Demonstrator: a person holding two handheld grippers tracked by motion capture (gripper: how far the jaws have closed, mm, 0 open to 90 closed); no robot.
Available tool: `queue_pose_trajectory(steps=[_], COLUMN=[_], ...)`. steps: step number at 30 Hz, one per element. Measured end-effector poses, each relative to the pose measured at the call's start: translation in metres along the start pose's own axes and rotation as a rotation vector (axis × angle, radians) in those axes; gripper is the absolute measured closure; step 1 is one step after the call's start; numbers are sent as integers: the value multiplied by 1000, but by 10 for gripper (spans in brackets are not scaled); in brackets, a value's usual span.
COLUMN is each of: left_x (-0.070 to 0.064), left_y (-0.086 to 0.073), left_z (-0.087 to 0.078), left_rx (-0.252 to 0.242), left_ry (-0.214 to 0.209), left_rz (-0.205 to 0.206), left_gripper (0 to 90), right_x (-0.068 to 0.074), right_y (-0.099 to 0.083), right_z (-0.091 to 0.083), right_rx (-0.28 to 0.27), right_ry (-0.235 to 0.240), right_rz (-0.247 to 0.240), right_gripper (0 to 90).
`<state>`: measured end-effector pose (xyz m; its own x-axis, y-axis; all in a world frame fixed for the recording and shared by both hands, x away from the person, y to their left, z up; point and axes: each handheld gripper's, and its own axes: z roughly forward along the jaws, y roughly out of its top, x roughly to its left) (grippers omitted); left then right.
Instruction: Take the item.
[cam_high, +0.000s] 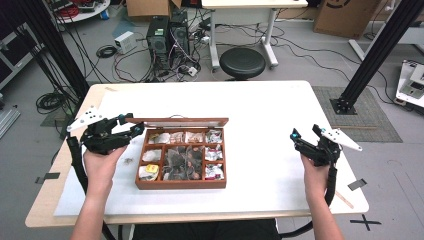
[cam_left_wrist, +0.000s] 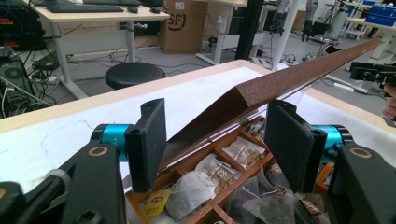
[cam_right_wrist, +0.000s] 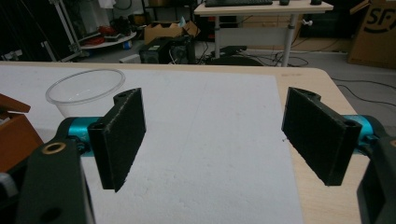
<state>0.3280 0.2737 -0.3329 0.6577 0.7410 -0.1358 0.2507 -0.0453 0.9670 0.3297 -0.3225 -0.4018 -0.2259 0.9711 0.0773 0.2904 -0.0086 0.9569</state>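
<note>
Black left gripper: jaws spread, straddling the raised lid's corner edge, not pinching it.
Right gripper: jaws wide apart, holding nothing, over white mat, right side of high view.
Wooden tea box: centre of high view, lid tilted up at back.
Contents: tea bags in compartments.
Clear bowl: upper left of right gripper view.

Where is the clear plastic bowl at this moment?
In the right gripper view, the clear plastic bowl stands on the white table cover, upper left, behind the wooden tea box.
</note>
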Motion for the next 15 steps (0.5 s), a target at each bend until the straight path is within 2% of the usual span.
queue_pose_trajectory(steps=[15], left_x=[1], left_y=[1], left_z=[1], left_rx=[-5], left_ry=[1], left_rz=[-3], left_gripper=[390], right_x=[0], right_y=[0], right_z=[-5], right_rx=[-4], right_ry=[1], right_rz=[-2], right_gripper=[221])
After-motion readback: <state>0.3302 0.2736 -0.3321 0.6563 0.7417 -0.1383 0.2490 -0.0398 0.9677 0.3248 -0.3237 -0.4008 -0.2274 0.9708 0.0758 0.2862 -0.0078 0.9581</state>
